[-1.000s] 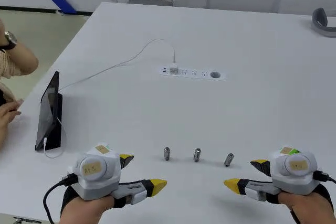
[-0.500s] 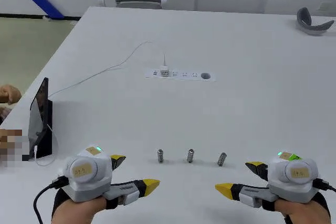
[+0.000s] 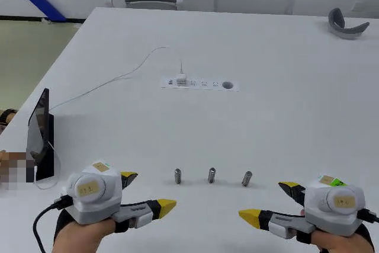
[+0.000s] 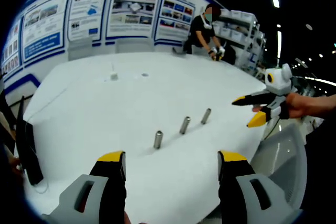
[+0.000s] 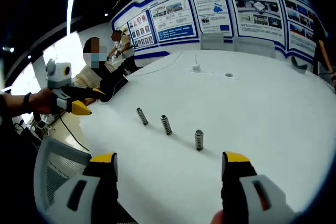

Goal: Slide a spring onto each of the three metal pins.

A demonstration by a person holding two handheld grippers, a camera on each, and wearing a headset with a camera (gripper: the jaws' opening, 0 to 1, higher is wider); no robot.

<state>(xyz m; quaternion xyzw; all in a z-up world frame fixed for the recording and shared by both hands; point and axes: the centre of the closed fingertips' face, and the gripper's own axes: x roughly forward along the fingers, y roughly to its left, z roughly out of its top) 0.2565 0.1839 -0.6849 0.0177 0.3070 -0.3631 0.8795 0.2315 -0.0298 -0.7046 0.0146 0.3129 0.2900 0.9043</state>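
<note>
Left gripper (image 3: 148, 192): released, jaws spread wide, nothing between them. It is held low over the near edge of the table (image 3: 296, 117), yellow tips pointing inward towards the other gripper.

Right gripper (image 3: 269, 201): likewise released, jaws wide apart and holding nothing, tips pointing inward towards the left gripper.

Work pieces: three short pins stand upright in a row on the table, just ahead of the two grippers and between them, touching neither. The left pin (image 3: 177, 175) stands nearest the left gripper, just beyond its farther tip. The middle pin (image 3: 211, 175) stands about midway between the grippers. The right pin (image 3: 247, 178) stands nearest the right gripper, beside its farther tip and leaning slightly. In the right gripper view a spring (image 5: 166, 124) shows as coil turns around each pin; in the left gripper view the coils cannot be made out.

Other items: a power strip (image 3: 198, 83) lies well beyond the pins. A dark tablet (image 3: 40, 140) stands out past the left gripper's outer side.
</note>
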